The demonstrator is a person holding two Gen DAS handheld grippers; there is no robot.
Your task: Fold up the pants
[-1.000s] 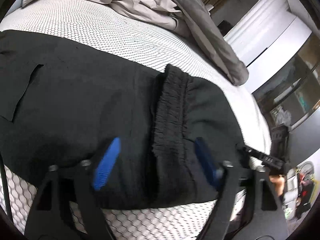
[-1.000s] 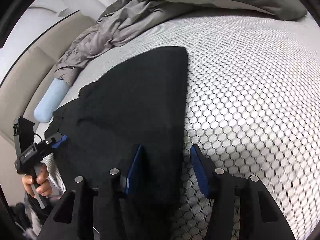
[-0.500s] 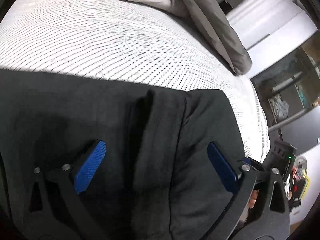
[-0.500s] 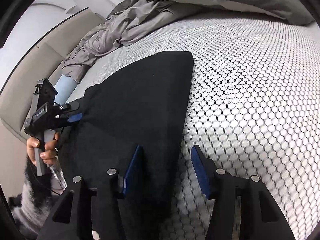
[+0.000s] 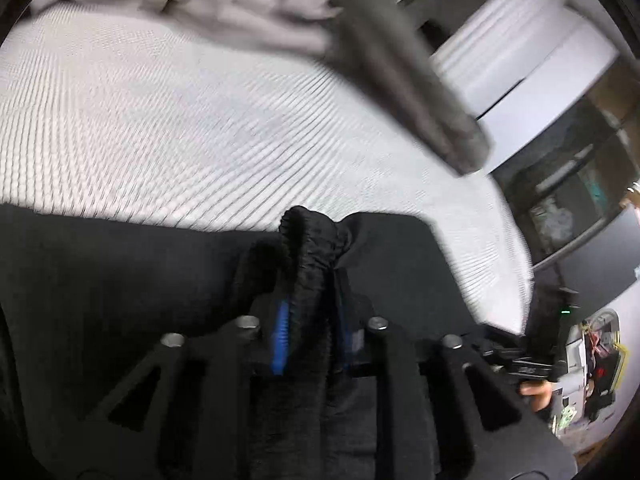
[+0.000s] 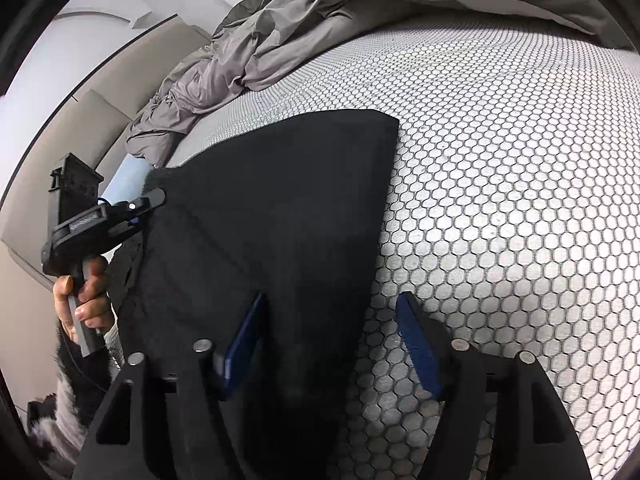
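Note:
Black pants (image 6: 276,216) lie folded on a bed with a honeycomb-patterned cover (image 6: 500,184). In the left wrist view my left gripper (image 5: 310,332) is shut on the gathered elastic waistband (image 5: 310,248) of the pants (image 5: 120,280), which bunches up between the blue pads. My left gripper also shows in the right wrist view (image 6: 148,204), at the pants' far left end. My right gripper (image 6: 332,340) is open, with the pants' near edge lying between its blue pads (image 6: 416,344).
A crumpled grey duvet (image 6: 256,52) lies at the back of the bed, also in the left wrist view (image 5: 224,4). A light blue pillow (image 6: 126,180) sits by a beige headboard (image 6: 92,120). White furniture and dark shelves (image 5: 568,184) stand beyond the bed's right edge.
My left gripper went from wide open to shut on the waistband and has lifted it. My right gripper stayed open over the pants' other end.

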